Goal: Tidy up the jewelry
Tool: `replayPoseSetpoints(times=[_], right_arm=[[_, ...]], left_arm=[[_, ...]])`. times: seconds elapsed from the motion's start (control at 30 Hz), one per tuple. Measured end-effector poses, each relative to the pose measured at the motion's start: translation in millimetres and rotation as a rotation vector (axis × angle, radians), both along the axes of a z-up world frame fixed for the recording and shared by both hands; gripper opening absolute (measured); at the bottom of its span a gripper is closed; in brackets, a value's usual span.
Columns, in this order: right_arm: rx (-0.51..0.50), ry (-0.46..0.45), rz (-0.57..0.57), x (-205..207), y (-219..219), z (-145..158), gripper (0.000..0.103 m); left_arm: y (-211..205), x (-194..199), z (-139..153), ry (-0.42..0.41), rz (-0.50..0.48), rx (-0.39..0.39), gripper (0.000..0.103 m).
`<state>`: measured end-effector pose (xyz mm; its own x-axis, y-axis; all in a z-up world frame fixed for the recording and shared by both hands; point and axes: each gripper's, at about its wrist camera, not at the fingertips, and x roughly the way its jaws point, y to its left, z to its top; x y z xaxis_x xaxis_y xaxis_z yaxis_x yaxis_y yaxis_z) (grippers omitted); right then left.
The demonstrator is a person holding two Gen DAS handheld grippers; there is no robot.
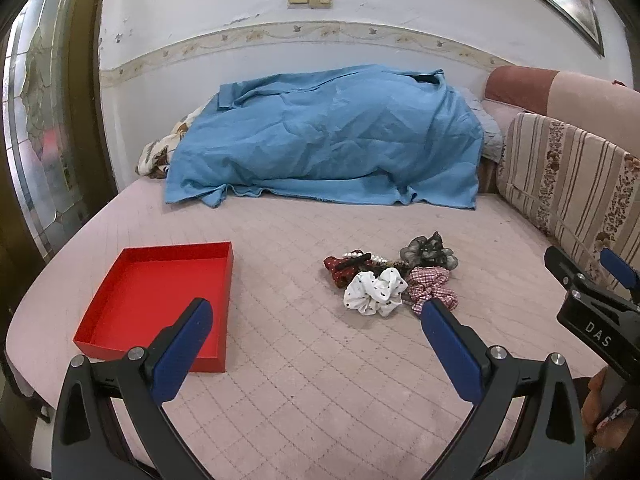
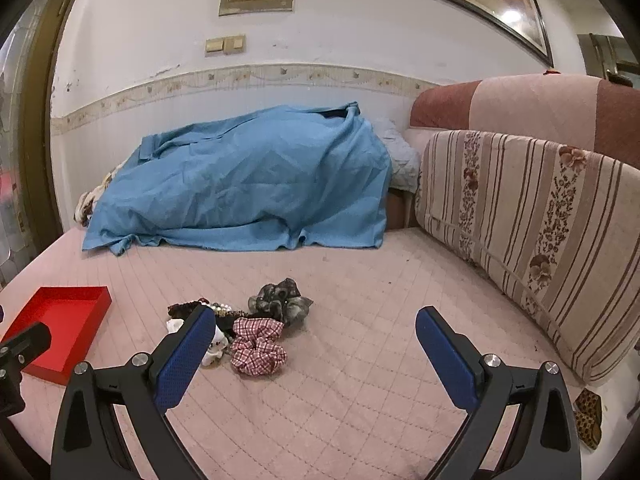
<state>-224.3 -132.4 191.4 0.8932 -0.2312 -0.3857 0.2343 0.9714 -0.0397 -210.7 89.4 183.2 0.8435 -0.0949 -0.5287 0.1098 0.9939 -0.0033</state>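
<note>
Left wrist view has the scrunchie pile sitting mid-bed on the pink quilted bed cover. I count four clear ones: white dotted scrunchie, red checked scrunchie, grey lacy scrunchie, dark red scrunchie, plus a pearl piece tangled in. One red tray lies well apart on the left, near the bed's edge, nothing in it. Lots of bare quilt between and in front. Left tongs are spread wide, holding nothing; right tongs same. Blue blanket is heaped by the wall, striped cushion along the right.
</note>
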Motion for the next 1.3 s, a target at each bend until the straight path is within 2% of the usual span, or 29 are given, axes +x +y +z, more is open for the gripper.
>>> replayPoseSetpoints(times=[0.27, 0.53, 1.3], right_arm=[[-0.007, -0.008, 0.012, -7.7, 3.3, 2.7, 0.102], [0.016, 0.018, 0.019, -9.6, 3.5, 0.7, 0.102], [0.066, 0.127, 0.033, 14.5, -7.0, -32.8, 0.102]], left_arm=[[-4.4, -10.7, 4.6, -0.011, -0.019, 0.006, 0.103], [-6.9, -12.2, 3.0, 0.011, -0.027, 0.012, 0.103], [-18.0, 15.9, -34.4, 0.142, -0.044, 0.033, 0.103]])
